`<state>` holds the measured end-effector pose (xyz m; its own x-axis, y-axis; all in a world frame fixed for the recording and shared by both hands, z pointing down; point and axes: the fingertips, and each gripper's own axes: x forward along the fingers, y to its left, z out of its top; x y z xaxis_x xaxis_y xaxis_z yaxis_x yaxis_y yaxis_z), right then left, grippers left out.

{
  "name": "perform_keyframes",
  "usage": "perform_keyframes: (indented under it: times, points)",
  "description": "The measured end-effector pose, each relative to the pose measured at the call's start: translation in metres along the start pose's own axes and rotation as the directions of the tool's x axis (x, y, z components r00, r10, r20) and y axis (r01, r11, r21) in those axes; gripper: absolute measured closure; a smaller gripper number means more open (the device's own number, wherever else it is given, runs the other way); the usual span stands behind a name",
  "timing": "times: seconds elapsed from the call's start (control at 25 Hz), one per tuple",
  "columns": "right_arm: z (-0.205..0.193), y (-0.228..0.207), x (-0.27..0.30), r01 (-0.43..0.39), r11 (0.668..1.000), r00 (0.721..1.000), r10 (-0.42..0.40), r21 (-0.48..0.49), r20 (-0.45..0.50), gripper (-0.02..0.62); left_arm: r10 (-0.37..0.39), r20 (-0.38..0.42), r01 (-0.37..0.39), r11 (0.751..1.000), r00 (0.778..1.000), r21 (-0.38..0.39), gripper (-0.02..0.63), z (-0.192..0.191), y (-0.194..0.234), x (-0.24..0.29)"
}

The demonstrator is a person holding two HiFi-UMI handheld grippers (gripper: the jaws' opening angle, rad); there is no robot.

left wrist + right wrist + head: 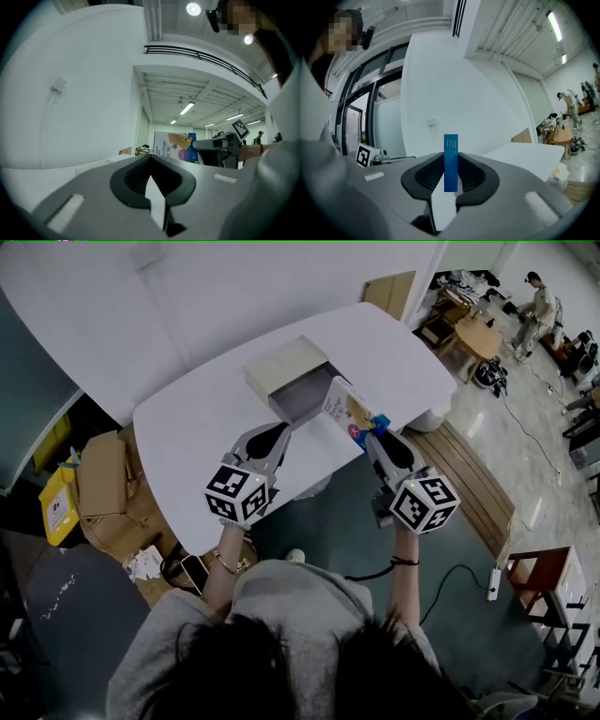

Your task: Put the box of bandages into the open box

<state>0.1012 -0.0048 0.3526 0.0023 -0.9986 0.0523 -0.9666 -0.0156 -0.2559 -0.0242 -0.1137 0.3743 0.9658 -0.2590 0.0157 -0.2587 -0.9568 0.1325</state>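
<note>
The box of bandages is white and blue and stands on edge, tilted, just right of the open box. That open box is beige with a grey inside and lies on the white table. My right gripper is shut on the bandage box's near corner. In the right gripper view its blue edge stands upright between the pads. My left gripper hovers over the table in front of the open box, shut with nothing in it. The left gripper view also catches the bandage box.
Cardboard boxes and a yellow container sit on the floor at the left. A white bin stands by the table's right end. Cluttered desks and a person are at the far right. A power strip lies on the floor.
</note>
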Motion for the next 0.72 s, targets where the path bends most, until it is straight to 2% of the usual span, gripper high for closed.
perform_keyframes:
  times: [0.24,0.44,0.72]
  points:
    - [-0.001,-0.014,0.020,-0.003,1.000,1.000,0.003,0.006,-0.014,0.491,0.004,-0.014,-0.005,1.000,1.000,-0.003,0.614,-0.003,0.013,0.016]
    - [-0.008,-0.028,0.039,-0.022,1.000,0.999,0.022,0.016,-0.035,0.491,0.038,-0.021,-0.039,0.999,0.999,-0.023,0.614,-0.011,0.026,0.027]
    - [-0.005,-0.055,0.071,-0.099,0.995,0.992,0.101,0.027,-0.076,0.491,0.110,-0.036,-0.112,0.993,0.993,-0.045,0.614,-0.018,0.038,0.051]
